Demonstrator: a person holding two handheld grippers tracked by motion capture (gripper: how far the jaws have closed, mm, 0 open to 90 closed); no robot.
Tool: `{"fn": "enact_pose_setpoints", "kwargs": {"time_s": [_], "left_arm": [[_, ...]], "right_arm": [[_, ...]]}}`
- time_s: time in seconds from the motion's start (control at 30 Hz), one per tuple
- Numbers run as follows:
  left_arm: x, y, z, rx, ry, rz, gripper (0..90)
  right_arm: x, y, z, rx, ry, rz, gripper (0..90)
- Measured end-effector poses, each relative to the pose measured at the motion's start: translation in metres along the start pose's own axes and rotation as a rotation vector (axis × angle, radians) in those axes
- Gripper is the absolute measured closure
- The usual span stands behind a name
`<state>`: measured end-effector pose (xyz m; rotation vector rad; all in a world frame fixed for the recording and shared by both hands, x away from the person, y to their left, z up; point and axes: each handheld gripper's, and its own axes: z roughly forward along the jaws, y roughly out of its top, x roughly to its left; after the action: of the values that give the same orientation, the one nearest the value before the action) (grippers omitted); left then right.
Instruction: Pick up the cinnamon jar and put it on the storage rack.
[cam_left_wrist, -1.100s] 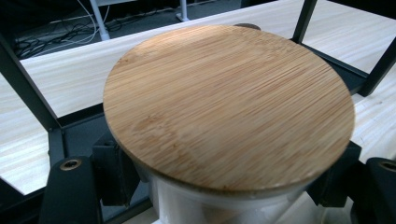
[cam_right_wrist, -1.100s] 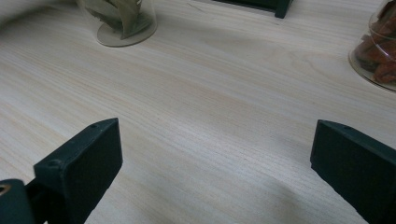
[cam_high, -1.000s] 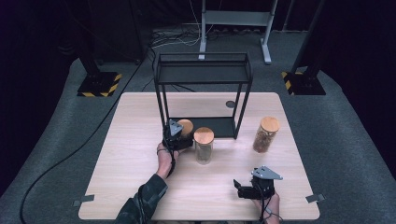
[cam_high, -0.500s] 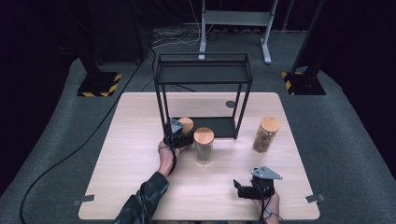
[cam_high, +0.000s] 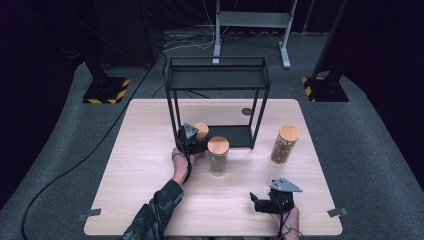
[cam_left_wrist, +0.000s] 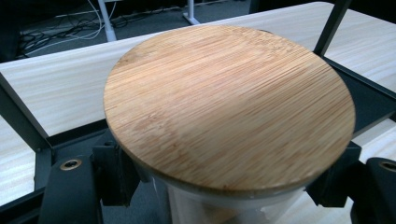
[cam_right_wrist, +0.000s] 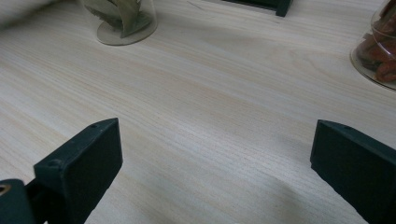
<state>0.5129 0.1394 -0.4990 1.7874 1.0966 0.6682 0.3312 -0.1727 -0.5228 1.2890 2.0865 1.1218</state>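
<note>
Left gripper pinches the jar by the rack's front rail (right gripper spread).

Left gripper jaws clamped on glass jar just under its round bamboo lid, jar over black rack base; light wood bench behind.

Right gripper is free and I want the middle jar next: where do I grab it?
Grip the middle jar on its glass wall, just under the wooden lid, coming in level from the near side with the right gripper. It stands upright and round, the lid overhangs the glass, and the black rack blocks the far side.
</note>
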Motion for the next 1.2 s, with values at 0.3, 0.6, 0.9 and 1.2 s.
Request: {"fn": "enact_pose_setpoints", "kwargs": {"time_s": [0.3, 0.6, 0.9, 1.2], "left_arm": [[0.002, 0.005, 0.009, 0.005, 0.015, 0.008, 25.5], [0.003, 0.009, 0.018, 0.006, 0.028, 0.013, 25.5], [0.004, 0.010, 0.022, -0.006, 0.038, 0.010, 25.4], [0.006, 0.009, 0.025, -0.015, 0.039, 0.002, 25.3]], "right_arm": [[0.000, 0.000, 0.000, -0.002, 0.000, 0.001, 1.6], [0.000, 0.000, 0.000, -0.003, -0.001, 0.000, 1.6], [0.000, 0.000, 0.000, -0.004, -0.001, -0.002, 1.6], [0.000, 0.000, 0.000, -0.004, -0.002, -0.002, 1.6]]}}
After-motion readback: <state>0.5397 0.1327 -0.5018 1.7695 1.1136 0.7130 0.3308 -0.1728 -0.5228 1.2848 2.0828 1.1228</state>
